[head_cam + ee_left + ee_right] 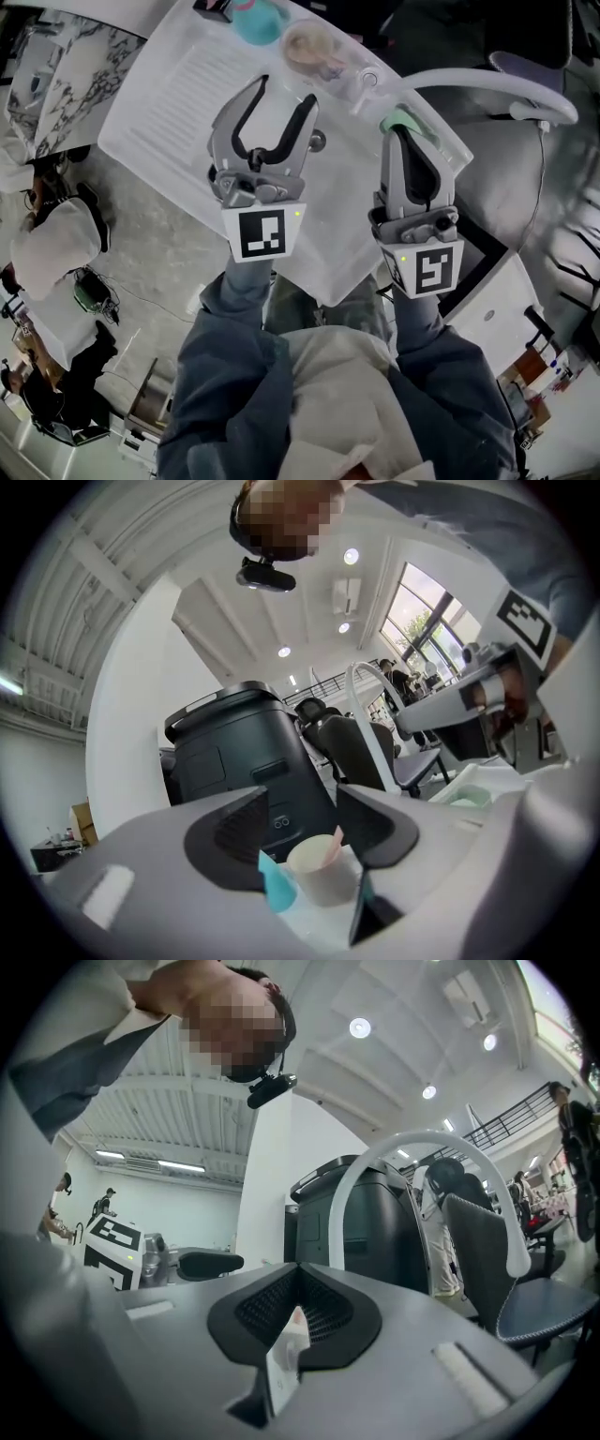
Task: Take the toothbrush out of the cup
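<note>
A beige cup [314,47] stands on the white table [178,94] at the far side; in the left gripper view the cup [317,872] holds a pink toothbrush [333,847] that leans right. My left gripper [284,94] is open and held short of the cup, and its jaws [305,829] frame the cup without touching it. To the right, my right gripper [401,129] is shut. In the right gripper view its jaws [298,1314] clamp a thin white flat item [284,1363]. A mint-green piece [396,119] shows at its tip.
A teal object [258,21] stands left of the cup, and a clear glass [367,82] to its right. A white curved tube [487,89] arches over the table's right end. A black machine [239,752] and office chairs [361,747] stand beyond the table.
</note>
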### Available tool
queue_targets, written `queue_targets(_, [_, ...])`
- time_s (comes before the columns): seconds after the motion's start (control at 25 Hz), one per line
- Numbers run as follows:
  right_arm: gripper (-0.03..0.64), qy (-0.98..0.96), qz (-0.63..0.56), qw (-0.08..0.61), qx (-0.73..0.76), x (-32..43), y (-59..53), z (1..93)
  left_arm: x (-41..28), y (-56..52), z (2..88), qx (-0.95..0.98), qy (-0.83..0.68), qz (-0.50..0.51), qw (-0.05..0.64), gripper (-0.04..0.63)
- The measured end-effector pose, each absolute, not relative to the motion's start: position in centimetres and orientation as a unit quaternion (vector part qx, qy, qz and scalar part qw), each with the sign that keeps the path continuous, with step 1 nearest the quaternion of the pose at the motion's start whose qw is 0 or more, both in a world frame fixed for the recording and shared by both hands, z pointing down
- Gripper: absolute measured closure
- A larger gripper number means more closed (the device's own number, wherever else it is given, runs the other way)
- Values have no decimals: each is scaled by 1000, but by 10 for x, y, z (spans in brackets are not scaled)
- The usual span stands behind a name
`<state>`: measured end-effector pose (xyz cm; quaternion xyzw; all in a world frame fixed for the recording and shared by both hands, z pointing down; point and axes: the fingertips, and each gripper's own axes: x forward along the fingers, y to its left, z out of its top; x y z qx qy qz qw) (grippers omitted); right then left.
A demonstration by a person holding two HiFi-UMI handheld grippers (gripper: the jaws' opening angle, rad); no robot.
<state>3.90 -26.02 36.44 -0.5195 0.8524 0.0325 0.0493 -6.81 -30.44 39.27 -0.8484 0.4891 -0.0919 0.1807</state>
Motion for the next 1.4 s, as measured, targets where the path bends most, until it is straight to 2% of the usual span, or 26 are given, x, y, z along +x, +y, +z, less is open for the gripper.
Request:
queue_targets(0.32, [611,852,24,62,-520,44,-293,399,-47,-329,437,-855,473,-106,187,342])
queue_targets(0.6, [611,846,15,59,-529,55,-300,419,-22,-346,465,-850,448,-156,229,342])
queue_targets(0.72, [611,844,12,59,-534,59,-301,423,-14,-351,474,-837,431,-196,273,346])
queue_targets(0.88, [611,841,11,62,-537,61,-302,423,-7,-354,480,-821,413,-229,320,371])
queue_targets(1.4, [611,845,34,77,-528,44,-306,407,-6,-359,478,-817,421,-221,326,464])
